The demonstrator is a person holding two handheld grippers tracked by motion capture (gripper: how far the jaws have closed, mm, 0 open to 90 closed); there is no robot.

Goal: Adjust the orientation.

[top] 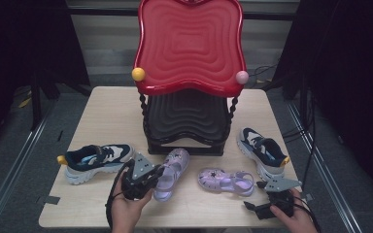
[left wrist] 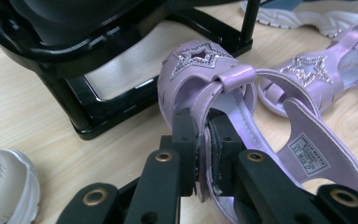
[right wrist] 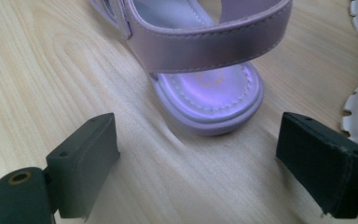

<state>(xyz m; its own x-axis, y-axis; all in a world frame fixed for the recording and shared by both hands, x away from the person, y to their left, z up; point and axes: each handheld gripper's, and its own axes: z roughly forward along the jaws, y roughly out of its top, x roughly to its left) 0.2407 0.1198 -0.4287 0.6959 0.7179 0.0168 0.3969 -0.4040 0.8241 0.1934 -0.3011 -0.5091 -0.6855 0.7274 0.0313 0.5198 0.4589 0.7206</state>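
Left gripper view shows the left gripper clenched on the side wall of a lilac faux-leather child's sandal with a glittery star on the toe, just in front of the black lower tier of the shoe rack. It probably handles light and floppy; the thin upper may fold, so the firmer sole edge is the safer hold. The right gripper stands released, facing the heel of the matching sandal on the pale wooden table.
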